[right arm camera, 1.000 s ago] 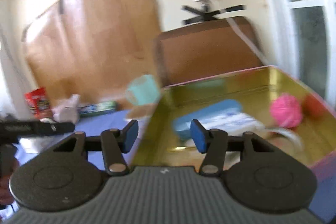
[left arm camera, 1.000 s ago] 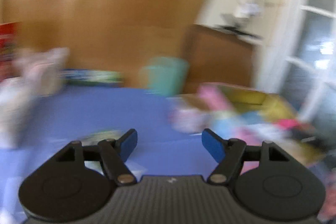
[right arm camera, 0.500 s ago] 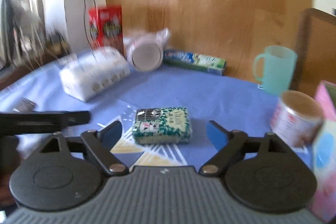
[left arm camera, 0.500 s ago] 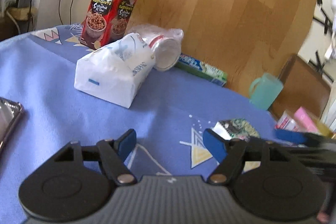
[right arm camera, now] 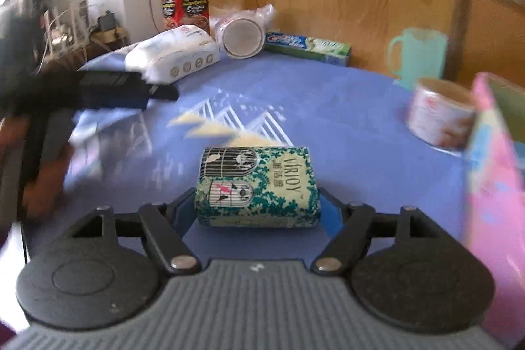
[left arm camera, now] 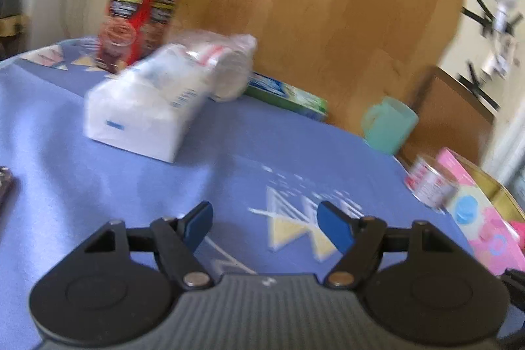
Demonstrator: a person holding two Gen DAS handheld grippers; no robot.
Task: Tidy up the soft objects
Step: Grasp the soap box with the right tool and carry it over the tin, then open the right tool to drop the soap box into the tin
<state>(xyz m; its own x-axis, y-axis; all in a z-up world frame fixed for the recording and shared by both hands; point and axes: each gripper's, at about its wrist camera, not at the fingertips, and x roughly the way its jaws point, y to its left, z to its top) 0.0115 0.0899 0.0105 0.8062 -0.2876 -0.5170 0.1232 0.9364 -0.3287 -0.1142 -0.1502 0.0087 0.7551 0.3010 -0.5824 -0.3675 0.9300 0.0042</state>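
Observation:
A soft green patterned tissue pack [right arm camera: 259, 186] lies on the blue tablecloth [left arm camera: 98, 186]. My right gripper [right arm camera: 257, 209] straddles it, one finger at each side, and its jaws are closing; its pads are hidden behind the pack and do not show any squeeze. My left gripper [left arm camera: 265, 227] hovers open over bare cloth with nothing between its fingers; it shows as a dark blur [right arm camera: 98, 87] in the right wrist view. A white soft tissue pack [left arm camera: 144, 110] [right arm camera: 177, 56] lies further back on the left.
At the right edge stands a pink box [left arm camera: 475, 218] [right arm camera: 492, 186] with a small can [right arm camera: 439, 117] beside it. A teal mug [right arm camera: 418, 56], a green carton [right arm camera: 308, 46], wrapped cups [right arm camera: 242, 35] and a red box [right arm camera: 185, 2] line the back by a wooden board.
My right gripper swung from the yellow bin to the table, opened wide and came down around the green pack. The left gripper swung left and settled; the green pack has left its view.

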